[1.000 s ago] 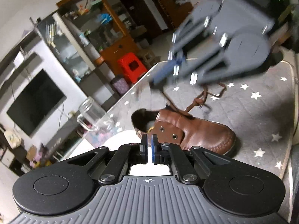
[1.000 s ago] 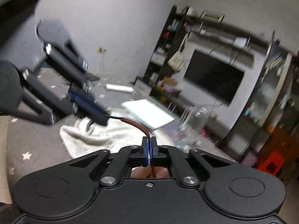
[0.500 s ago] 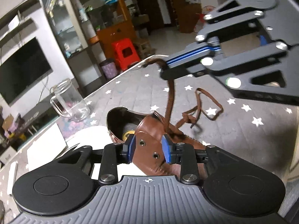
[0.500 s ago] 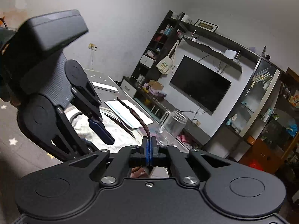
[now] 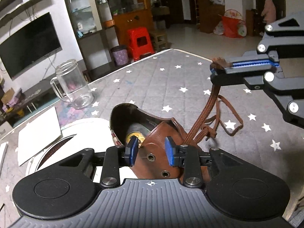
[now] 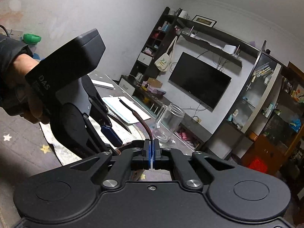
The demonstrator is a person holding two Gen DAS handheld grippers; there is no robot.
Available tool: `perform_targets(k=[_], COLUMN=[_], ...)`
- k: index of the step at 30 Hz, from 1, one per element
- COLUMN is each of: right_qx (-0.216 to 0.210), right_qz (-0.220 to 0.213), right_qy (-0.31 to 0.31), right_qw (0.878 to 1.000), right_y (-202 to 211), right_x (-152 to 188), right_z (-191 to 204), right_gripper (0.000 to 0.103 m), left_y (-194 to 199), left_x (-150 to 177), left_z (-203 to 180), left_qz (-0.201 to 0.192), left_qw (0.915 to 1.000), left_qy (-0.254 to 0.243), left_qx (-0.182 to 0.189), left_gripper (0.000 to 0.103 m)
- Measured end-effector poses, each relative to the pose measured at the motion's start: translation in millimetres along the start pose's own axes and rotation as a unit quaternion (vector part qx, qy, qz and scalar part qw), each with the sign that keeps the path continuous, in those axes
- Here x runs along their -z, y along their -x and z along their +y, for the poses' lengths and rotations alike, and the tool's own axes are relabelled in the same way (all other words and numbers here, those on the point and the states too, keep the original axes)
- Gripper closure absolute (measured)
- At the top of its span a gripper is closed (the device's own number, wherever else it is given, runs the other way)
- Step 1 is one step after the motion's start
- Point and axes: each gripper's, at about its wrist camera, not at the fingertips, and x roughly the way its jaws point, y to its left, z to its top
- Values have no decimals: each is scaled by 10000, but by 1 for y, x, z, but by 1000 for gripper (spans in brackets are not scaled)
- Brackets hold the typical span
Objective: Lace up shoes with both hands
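Note:
A brown leather shoe (image 5: 161, 131) lies on the grey star-patterned cloth (image 5: 152, 83), its opening toward the left wrist camera. My left gripper (image 5: 151, 151) is open just above the shoe's eyelet flap (image 5: 152, 163), one blue pad on each side of it. My right gripper (image 5: 215, 72) comes in from the right, shut on the brown lace (image 5: 205, 112), which runs taut up from the shoe. In the right wrist view the lace (image 6: 145, 126) sticks out of the shut right gripper (image 6: 151, 146) and ends in a black tip (image 6: 124, 101). The left gripper (image 6: 112, 134) and a hand (image 6: 24, 66) are at the left.
An empty glass mug (image 5: 74, 87) stands left of the shoe. A white sheet (image 5: 38, 127) and a white round cover (image 5: 87, 127) lie at the near left. Loose lace loops (image 5: 229, 121) lie right of the shoe. The table's far edge (image 5: 171, 49) is behind.
My left gripper went from shut to open and came down over the shoe's eyelet flap. The right gripper kept hold of the lace and now sits further right in the left wrist view.

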Motion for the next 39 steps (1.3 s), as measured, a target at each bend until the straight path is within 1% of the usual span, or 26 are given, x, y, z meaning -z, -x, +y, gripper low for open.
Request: perform_targets(k=[3, 5, 9, 13, 17, 22, 27, 30, 33, 36, 39], right_qx=[-8, 0, -92, -227, -310, -227, -61, -22, 68, 148, 377], right_qz=[38, 62, 156, 330, 521, 691, 712, 703, 686, 688, 660], right_qy=[23, 88, 197, 432, 835, 1574, 2110, 2489, 2925, 3176, 3472], right_qw=[10000, 9999, 9996, 9983, 9947, 9849, 9749, 9660, 9538, 9456, 9347], right_y=[-2, -4, -10, -22, -35, -51, -60, -63, -66, -70, -73], right_x=[3, 4, 6, 9, 13, 19, 25, 30, 37, 41, 44], right_z=[2, 4, 12, 24, 40, 64, 72, 81, 91, 97, 101], right_gripper=[102, 102, 102, 102, 102, 102, 102, 102, 102, 102, 102], left_y=[8, 13, 21, 24, 26, 26, 24, 25, 24, 24, 24], left_x=[3, 7, 17, 26, 32, 37, 42, 43, 45, 46, 47], left_z=[5, 11, 23, 30, 34, 39, 45, 45, 46, 47, 47], left_qz=[-23, -39, -84, -150, -233, -312, -323, -341, -352, -374, -375], left_qw=[10000, 9999, 9999, 9996, 9992, 9987, 9984, 9983, 9981, 9980, 9980], left_qy=[-53, -81, -34, 124, 192, 226, 277, 293, 310, 325, 332], left_qx=[40, 67, 137, 208, 268, 342, 370, 382, 389, 388, 378], left_gripper=[70, 73, 73, 74, 74, 74, 74, 74, 74, 74, 74])
